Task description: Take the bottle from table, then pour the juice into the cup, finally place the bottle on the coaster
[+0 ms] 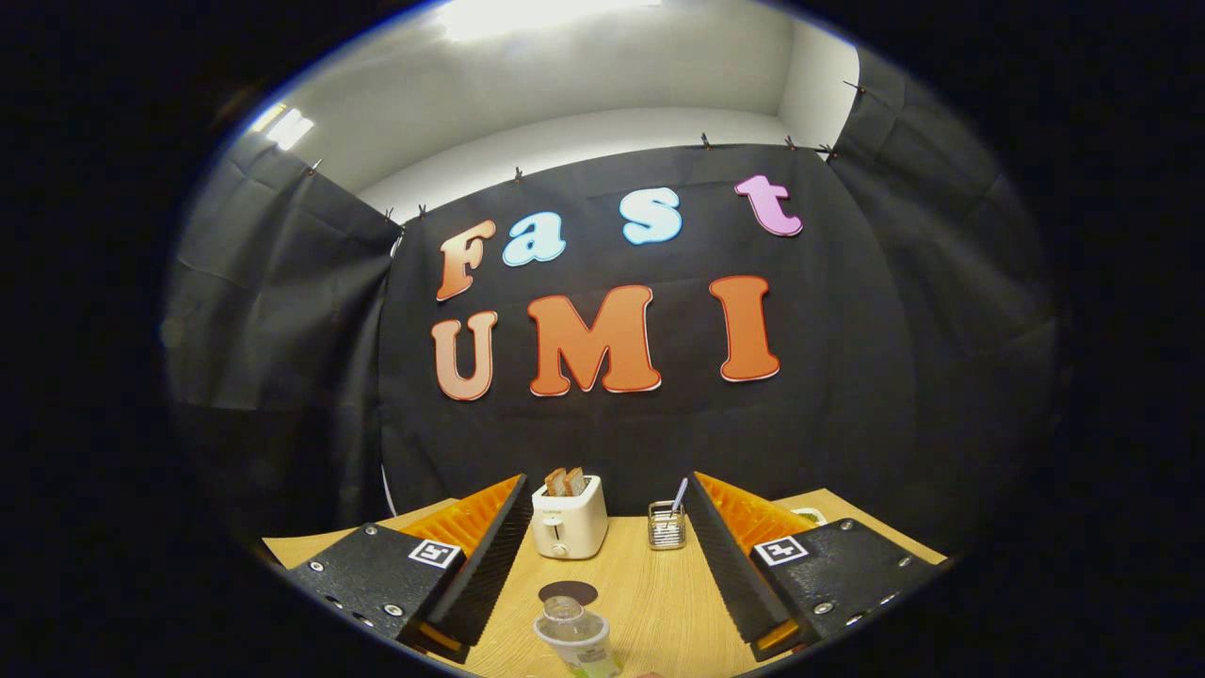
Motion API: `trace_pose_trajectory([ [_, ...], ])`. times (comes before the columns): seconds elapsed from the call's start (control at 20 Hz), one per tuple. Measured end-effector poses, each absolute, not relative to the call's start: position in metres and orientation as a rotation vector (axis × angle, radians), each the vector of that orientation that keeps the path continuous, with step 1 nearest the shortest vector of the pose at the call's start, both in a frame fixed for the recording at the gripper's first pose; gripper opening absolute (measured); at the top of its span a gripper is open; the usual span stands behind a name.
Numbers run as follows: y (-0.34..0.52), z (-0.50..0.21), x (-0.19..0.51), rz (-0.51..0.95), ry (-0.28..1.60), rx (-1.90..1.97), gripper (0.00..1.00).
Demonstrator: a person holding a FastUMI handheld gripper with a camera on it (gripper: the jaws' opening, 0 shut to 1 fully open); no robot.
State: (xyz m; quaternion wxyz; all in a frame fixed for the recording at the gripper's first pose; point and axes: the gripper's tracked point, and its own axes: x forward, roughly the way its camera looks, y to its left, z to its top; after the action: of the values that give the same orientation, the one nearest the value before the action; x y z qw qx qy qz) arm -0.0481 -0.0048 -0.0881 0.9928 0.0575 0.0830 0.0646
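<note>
Cup (576,640): clear plastic, upright near the table's (650,603) front edge, between the fingers. Coaster (568,592): dark disc just beyond it, bare. Gripper (602,537): jaws wide apart, holding nothing. Toaster (569,520) and small wire basket (666,527): toward the back edge. Judgement: nothing taken, poured or placed yet.

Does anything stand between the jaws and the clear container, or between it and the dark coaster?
Nothing visible. The clear container stands between the gripper's open jaws, the dark coaster just beyond it; the toaster stands farther back.
</note>
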Motion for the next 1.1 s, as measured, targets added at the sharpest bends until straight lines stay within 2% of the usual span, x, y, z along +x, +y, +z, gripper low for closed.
trace_pose_trajectory([
  [0.15,0.004,-0.121,-0.055,0.161,0.239,0.146,0.98],
  [0.6,0.024,-0.175,-0.068,0.181,0.282,0.077,0.97],
  [1.1,0.040,-0.246,-0.080,0.199,0.450,0.065,0.98],
])
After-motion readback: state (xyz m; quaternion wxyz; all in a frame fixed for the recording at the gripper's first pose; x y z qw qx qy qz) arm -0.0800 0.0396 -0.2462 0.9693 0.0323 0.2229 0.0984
